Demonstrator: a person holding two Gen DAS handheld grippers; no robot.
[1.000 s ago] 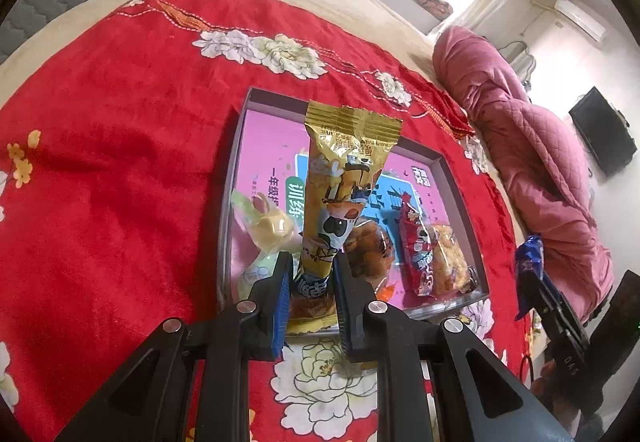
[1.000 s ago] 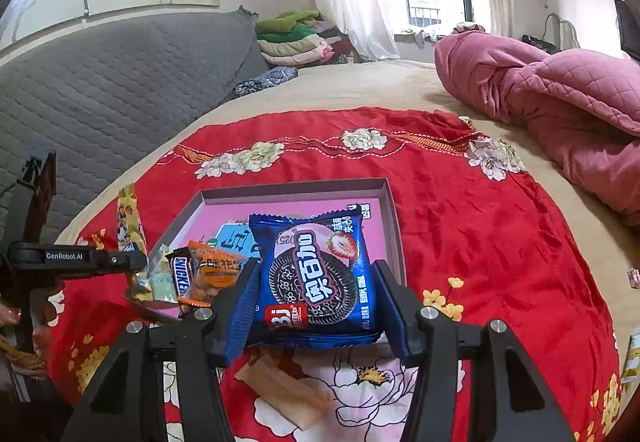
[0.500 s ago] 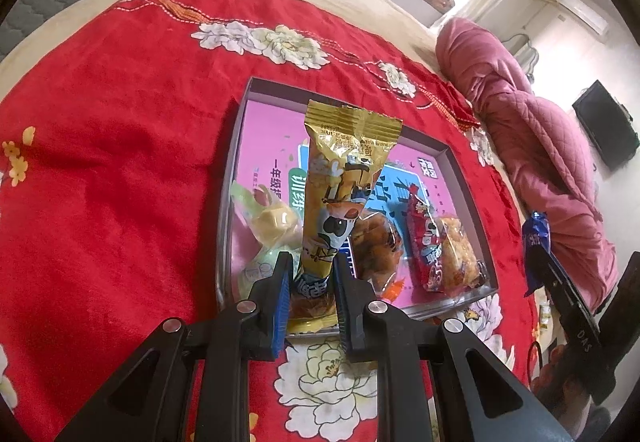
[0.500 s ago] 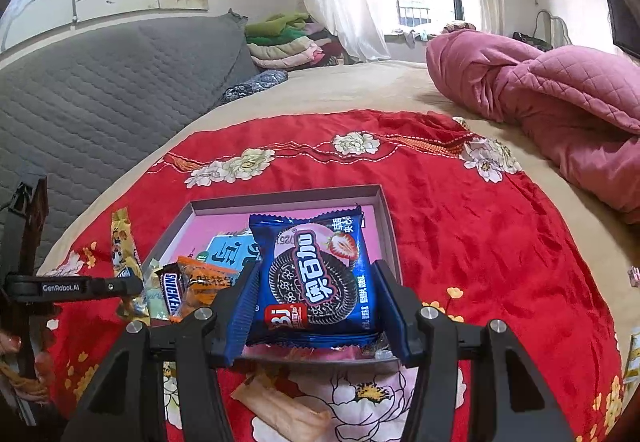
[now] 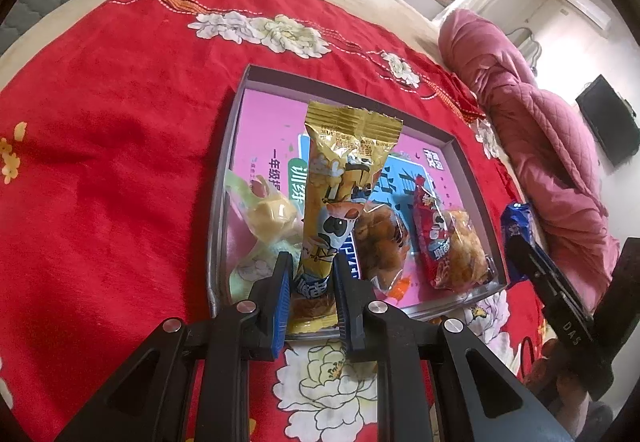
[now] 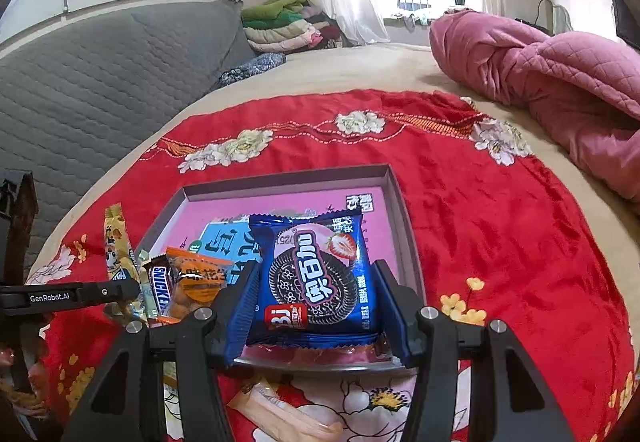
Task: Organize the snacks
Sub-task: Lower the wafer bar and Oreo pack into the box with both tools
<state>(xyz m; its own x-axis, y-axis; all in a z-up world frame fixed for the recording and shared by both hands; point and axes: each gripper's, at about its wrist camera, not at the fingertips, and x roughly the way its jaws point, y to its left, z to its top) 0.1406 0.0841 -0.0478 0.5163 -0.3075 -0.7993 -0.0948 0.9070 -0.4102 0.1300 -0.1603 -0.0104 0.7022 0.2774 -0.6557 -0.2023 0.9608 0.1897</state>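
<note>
My left gripper (image 5: 310, 284) is shut on the lower end of a long gold snack packet (image 5: 340, 185), held over the near left part of a shallow grey box with a pink floor (image 5: 466, 169). Inside the box lie a pale yellow-green candy (image 5: 268, 217), an orange-wrapped snack (image 5: 380, 242) and a red snack pack (image 5: 444, 238). My right gripper (image 6: 318, 298) is shut on a blue cookie packet (image 6: 320, 274), held above the box's (image 6: 394, 193) near right corner. The left gripper (image 6: 76, 296) and gold packet (image 6: 116, 242) show at the left of the right wrist view.
The box sits on a red flowered cloth (image 5: 100, 161) spread over a beige bed. A pale peach wrapped snack (image 6: 280, 414) lies on the cloth just in front of the box. A pink quilt (image 6: 552, 81) is bunched at the far right, a grey padded headboard (image 6: 100, 61) at the left.
The right gripper with the blue packet has moved forward and slightly down, further over the box. The left gripper with the gold packet has barely shifted.
</note>
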